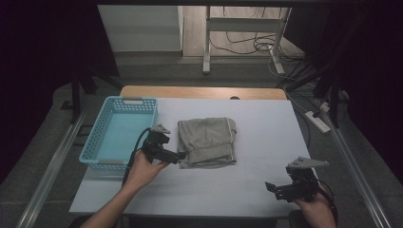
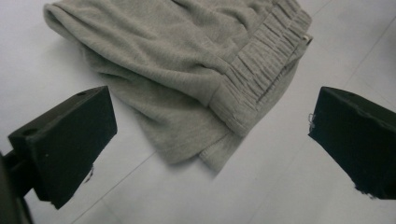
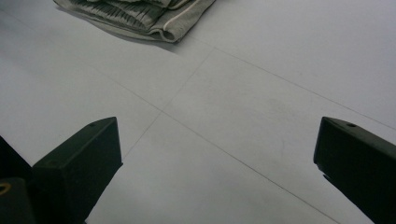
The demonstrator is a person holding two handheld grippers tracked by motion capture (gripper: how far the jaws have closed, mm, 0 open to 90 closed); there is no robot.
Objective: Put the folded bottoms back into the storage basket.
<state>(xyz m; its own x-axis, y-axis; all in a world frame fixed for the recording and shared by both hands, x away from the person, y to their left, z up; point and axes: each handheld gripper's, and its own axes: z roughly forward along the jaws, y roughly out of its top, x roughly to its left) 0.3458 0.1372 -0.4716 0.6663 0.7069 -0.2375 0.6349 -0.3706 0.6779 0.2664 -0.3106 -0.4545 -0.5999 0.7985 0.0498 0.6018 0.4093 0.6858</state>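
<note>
A folded grey-beige garment (image 1: 207, 141) with a ribbed elastic waistband lies in the middle of the white table (image 1: 266, 142). My left gripper (image 1: 179, 156) is open at the garment's near left corner, jaws wide apart with nothing between them. In the left gripper view the garment (image 2: 187, 65) lies just ahead of the jaws, its corner (image 2: 210, 158) reaching between them. My right gripper (image 1: 272, 188) is open near the table's front right, well away from the garment. The right gripper view shows the garment's edge (image 3: 149, 16) far off at the top.
A light blue plastic basket (image 1: 119, 133) with nothing in it stands at the table's left side, beside my left hand. Bare white tabletop lies between the two grippers. Behind the table are a desk frame (image 1: 207, 42) and cables on the floor.
</note>
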